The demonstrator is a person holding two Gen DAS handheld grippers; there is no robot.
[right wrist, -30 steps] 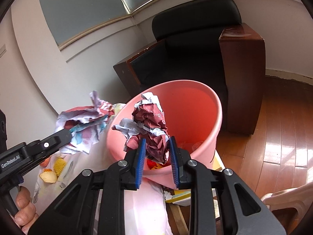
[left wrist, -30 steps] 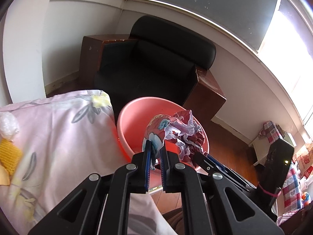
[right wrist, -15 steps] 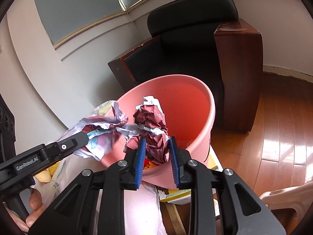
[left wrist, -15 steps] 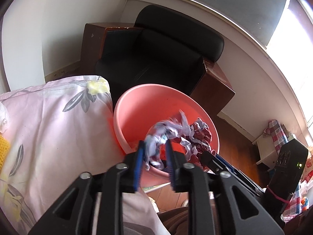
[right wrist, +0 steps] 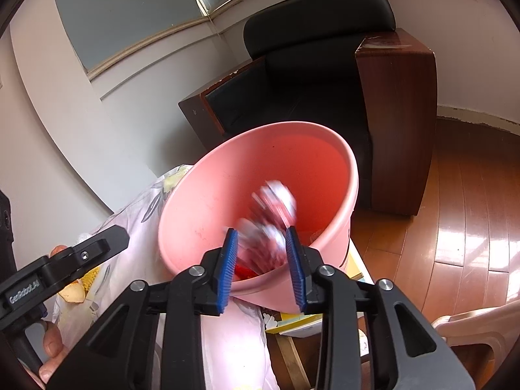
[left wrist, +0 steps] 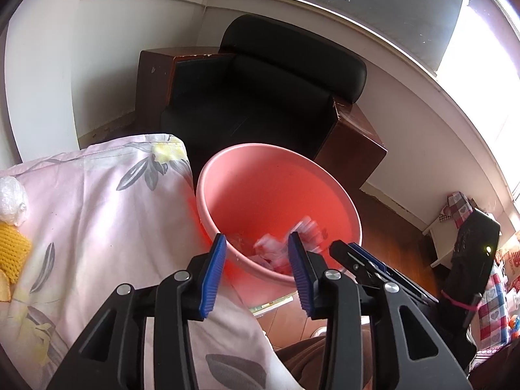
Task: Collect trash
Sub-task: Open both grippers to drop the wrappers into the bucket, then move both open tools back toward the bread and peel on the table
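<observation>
Now both claws let go and the trash drops into the bucket.

A second ago each claw pinched a crumpled red and white paper wrapper over the round pink plastic bucket (left wrist: 325, 191). Now the left claw (left wrist: 256, 269) is opening, with nothing pressed between its blue pads, and its crumpled wrapper (left wrist: 286, 243) is a blur low inside the bucket. The right claw (right wrist: 262, 260) is opening too, and its crumpled wrapper (right wrist: 273, 208) is a blur just past the pads, falling in and no longer pinched. The bucket sits at the far edge of the pink flowered cloth (left wrist: 97, 214). More bits, a yellow knitted piece (left wrist: 13, 253) and a clear plastic wad (left wrist: 11, 201), lie at the cloth's left edge, so it looks like more picking up is left.
</observation>
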